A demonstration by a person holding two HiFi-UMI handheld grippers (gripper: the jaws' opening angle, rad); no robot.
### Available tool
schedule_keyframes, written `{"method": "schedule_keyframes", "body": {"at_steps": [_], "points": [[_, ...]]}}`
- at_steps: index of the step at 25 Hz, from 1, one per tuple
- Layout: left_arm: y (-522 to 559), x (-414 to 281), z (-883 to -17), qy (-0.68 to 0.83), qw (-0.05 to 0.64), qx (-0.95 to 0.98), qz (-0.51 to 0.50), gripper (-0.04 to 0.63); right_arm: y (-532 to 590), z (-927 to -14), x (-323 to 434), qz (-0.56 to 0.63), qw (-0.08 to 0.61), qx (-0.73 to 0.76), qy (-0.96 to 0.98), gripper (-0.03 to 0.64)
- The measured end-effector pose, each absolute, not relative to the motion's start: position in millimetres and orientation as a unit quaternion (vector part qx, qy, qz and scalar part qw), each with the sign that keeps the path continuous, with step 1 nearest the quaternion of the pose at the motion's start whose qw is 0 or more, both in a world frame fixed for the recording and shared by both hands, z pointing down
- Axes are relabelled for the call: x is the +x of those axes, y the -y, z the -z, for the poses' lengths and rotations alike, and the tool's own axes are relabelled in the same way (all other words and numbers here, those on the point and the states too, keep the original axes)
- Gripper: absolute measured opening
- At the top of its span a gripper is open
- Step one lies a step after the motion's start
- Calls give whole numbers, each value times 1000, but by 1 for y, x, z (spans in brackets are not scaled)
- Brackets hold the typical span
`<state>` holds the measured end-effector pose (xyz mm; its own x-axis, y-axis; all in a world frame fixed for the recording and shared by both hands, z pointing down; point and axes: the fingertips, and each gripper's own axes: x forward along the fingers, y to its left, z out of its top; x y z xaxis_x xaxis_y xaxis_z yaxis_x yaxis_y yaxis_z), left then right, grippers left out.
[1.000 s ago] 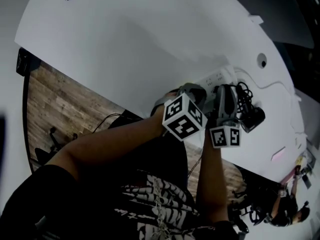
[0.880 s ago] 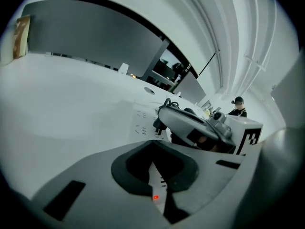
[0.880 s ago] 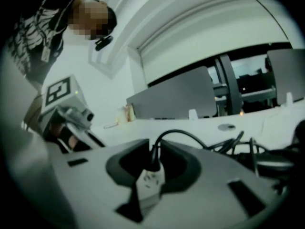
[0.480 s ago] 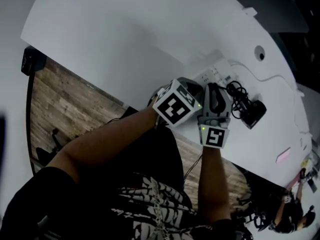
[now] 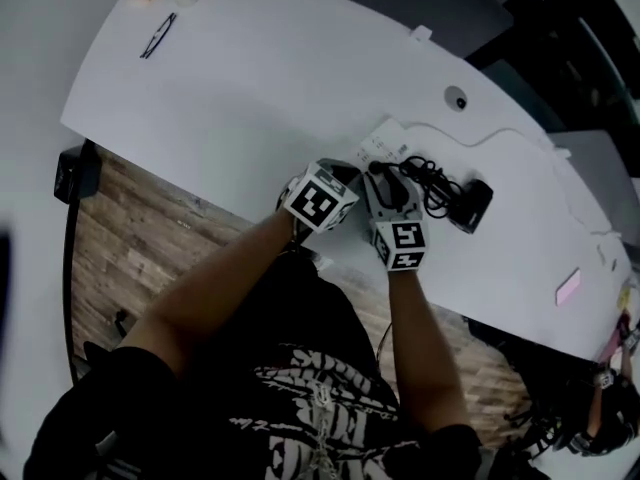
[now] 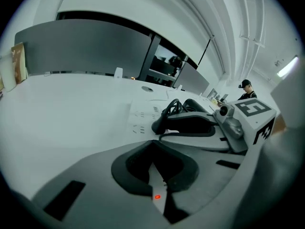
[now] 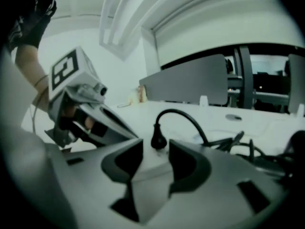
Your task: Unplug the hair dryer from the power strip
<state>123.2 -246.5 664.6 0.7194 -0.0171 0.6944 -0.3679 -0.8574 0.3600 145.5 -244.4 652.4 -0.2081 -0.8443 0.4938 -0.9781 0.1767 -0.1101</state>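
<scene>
Head view: white rectangular power strip (image 5: 383, 146) on white curved table (image 5: 250, 88); black hair dryer (image 5: 470, 206) lies just right of it, coiled black cord (image 5: 430, 180) between; grey left gripper (image 5: 345, 175) and grey right gripper (image 5: 383, 178) side by side at strip's near edge.
Left gripper view: jaws together, nothing between.
Right gripper view: jaws just opened wide; black plug (image 7: 158, 140) stands in line with gap, just beyond tips; pads off it.

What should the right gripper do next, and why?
Probably draw the right gripper back: its jaws have just been opening, and the black moulded plug on its black cable stands between them unpressed, so the release looks done.
</scene>
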Motion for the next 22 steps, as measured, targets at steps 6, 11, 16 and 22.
{"method": "schedule_keyframes", "body": {"at_steps": [6, 11, 16, 22], "points": [[247, 120, -661, 121, 194, 912, -340, 25, 186, -631, 133, -209, 169, 583, 767, 179], [240, 92, -569, 163, 108, 960, -203, 25, 125, -550, 140, -179, 97, 606, 769, 141], [213, 38, -424, 210, 45, 974, -66, 26, 85, -460, 153, -132, 44, 644, 752, 51], [217, 16, -368, 298, 14, 954, -28, 25, 93, -435, 148, -120, 22, 644, 755, 49]]}}
